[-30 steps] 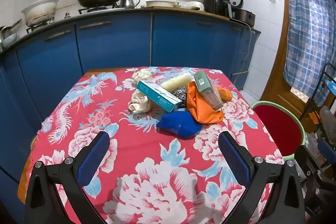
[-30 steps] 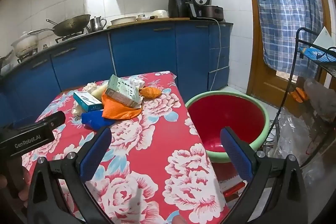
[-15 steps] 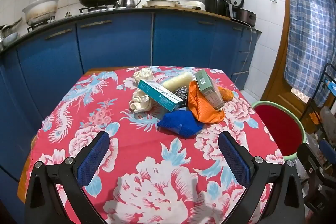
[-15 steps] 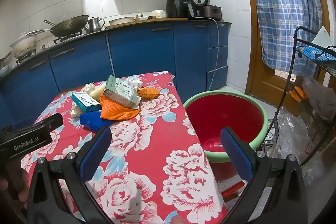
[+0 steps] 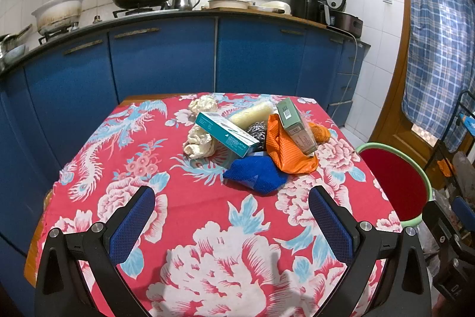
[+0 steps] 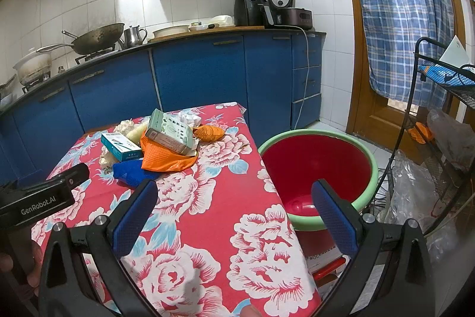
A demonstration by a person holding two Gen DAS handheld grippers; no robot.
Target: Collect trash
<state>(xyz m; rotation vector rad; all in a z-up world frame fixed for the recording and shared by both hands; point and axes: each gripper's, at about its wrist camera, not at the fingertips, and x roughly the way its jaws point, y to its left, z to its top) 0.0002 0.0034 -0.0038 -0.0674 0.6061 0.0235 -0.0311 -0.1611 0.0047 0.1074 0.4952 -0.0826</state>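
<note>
Both grippers [image 5: 231, 223] [image 6: 234, 217] wide, empty. Blue mesh cloth [image 5: 256, 174] nearest, before teal carton [image 5: 227, 134]: probably light, limp; pinch raised fold.

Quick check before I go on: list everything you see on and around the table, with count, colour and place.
Boxes: 2, teal and pale green, in the pile.
Mesh bags: 2, orange and blue, pile front.
Paper wads: 2, white, pile left.
Scouring ball: 1, silver, mid-pile.
Roll: 1, cream, pile back.
Basin: 1, red with green rim, right of table.
Tablecloth: 1, red floral.
Left gripper, right gripper: open, empty.
</note>
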